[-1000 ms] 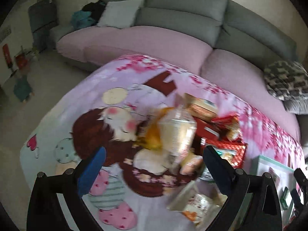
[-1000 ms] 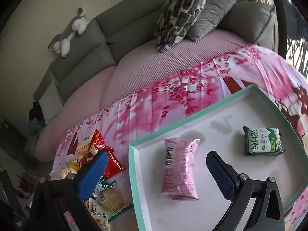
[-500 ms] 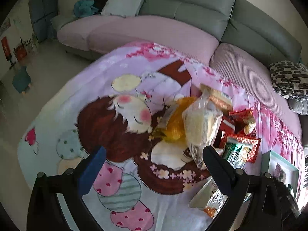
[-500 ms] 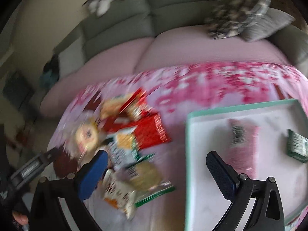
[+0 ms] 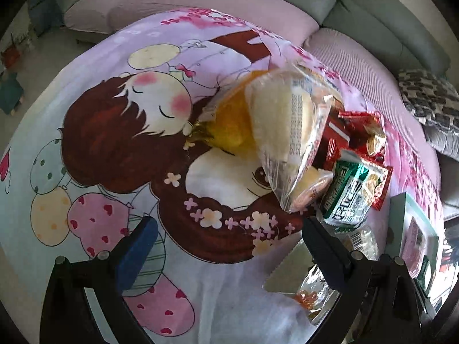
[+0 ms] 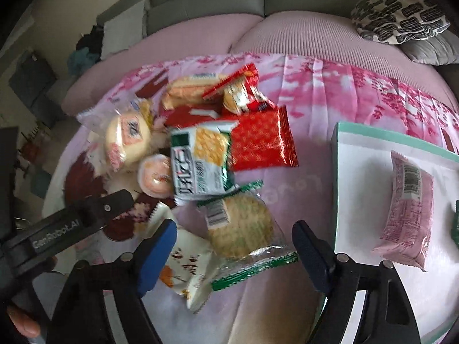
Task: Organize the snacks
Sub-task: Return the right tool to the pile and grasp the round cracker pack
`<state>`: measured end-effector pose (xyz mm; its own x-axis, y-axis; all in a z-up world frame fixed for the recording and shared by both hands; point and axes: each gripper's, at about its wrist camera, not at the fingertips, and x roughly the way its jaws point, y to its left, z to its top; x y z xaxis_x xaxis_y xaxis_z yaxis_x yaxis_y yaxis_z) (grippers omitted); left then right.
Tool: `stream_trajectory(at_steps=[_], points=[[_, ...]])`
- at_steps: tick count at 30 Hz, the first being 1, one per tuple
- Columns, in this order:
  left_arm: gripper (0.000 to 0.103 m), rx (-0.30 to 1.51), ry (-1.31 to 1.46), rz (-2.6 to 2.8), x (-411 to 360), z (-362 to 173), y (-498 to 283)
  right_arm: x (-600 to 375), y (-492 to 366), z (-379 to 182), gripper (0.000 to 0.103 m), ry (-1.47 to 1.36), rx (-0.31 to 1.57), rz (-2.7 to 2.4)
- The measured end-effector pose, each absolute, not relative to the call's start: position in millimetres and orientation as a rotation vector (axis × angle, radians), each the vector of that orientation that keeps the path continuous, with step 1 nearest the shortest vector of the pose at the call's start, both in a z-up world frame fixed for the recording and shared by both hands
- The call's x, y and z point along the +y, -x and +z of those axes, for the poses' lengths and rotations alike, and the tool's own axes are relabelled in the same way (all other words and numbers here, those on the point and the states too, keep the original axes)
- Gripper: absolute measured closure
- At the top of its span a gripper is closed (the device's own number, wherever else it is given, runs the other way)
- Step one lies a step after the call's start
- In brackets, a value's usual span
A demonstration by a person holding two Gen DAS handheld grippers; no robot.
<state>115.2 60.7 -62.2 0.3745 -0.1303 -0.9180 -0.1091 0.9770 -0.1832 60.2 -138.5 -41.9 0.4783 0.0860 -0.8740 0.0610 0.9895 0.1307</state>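
Pink cartoon-print cloth [image 5: 94, 154] covers the tabletop; red diamond-patterned packet [image 6: 259, 140], green-white cracker packet [image 6: 200, 163], pink wrapper [image 6: 407, 209], mint-rimmed white tray [image 6: 358, 177], black-white cushion [image 6: 398, 14].

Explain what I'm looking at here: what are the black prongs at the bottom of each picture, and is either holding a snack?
A person holds a two-finger gripper in each hand, each carrying a fisheye camera looking along its fingers. The left gripper is open over the cartoon cloth, holding nothing. The right gripper is closing around the round cracker packet, its pads not yet touching. More snacks form a pile; a pink packet lies in the green-rimmed tray.
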Motion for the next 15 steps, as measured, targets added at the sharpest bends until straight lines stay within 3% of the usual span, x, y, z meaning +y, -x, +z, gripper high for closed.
stream_trajectory(at_steps=[7,11,15], points=[[0.002,1.218,0.199,-0.063,47,-74,-116,-140,-63,-50,0.020,-0.120,1.092,0.001],[0.002,1.225,0.211,-0.050,43,-76,-119,-137,-66,-54,0.034,-0.079,1.099,-0.008],[0.002,1.240,0.203,-0.039,40,-80,-120,-134,-68,-58,0.039,-0.044,1.101,-0.012]])
